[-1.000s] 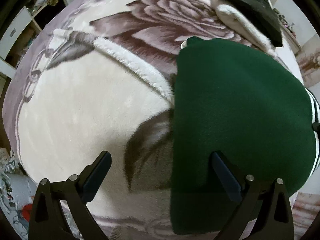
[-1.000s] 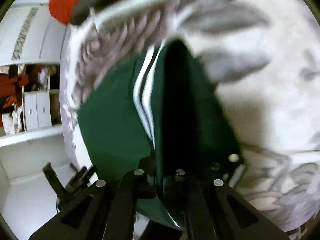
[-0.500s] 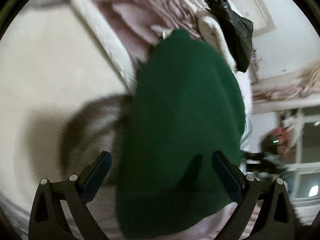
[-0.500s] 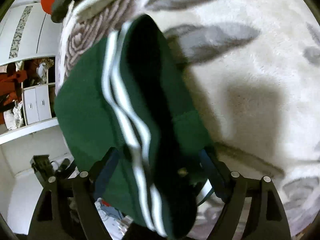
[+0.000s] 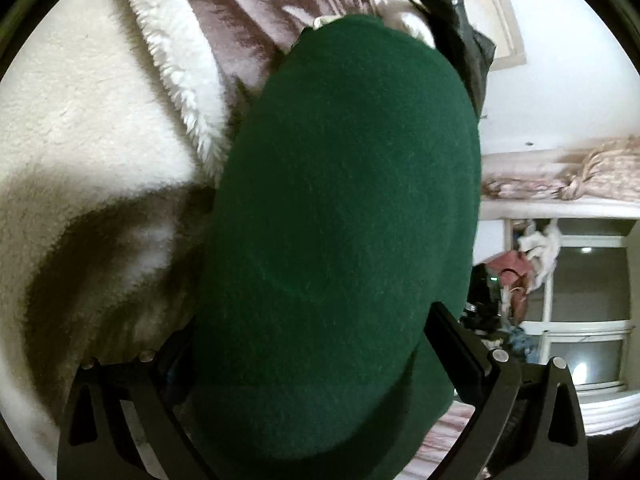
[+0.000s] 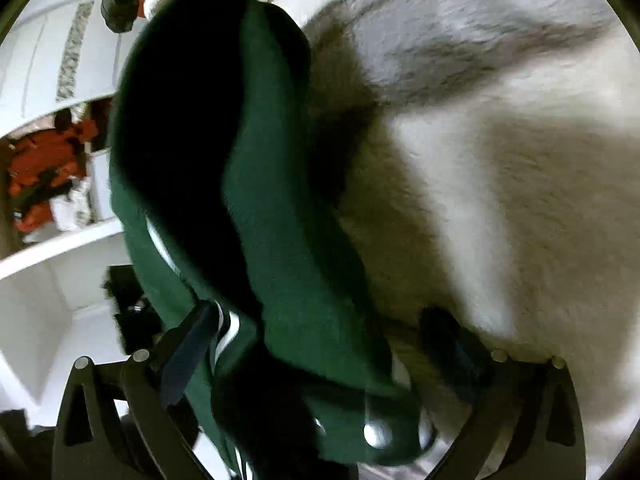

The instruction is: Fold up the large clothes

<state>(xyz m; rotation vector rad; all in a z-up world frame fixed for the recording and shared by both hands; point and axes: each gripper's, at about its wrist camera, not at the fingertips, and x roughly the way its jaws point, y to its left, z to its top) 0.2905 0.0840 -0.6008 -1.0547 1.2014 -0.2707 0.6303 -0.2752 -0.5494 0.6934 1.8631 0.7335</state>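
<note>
Garment (image 6: 280,220) btwn opening right gripper (image 6: 320,344) jaws

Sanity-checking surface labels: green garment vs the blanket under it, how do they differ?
Colour: the green garment is plain dark green with white stripes at one edge; the blanket is cream with grey-brown floral print.
Texture: the green garment looks short and felt-like, the blanket long and shaggy.
Pose: the green garment is folded and lies on top; the blanket is spread beneath it.
Shared: both are soft textiles.

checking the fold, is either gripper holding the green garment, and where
Nothing is gripped. The right gripper is opening, the green garment loose between its fingers. The left gripper stands wide, straddling the garment's near edge.
</note>
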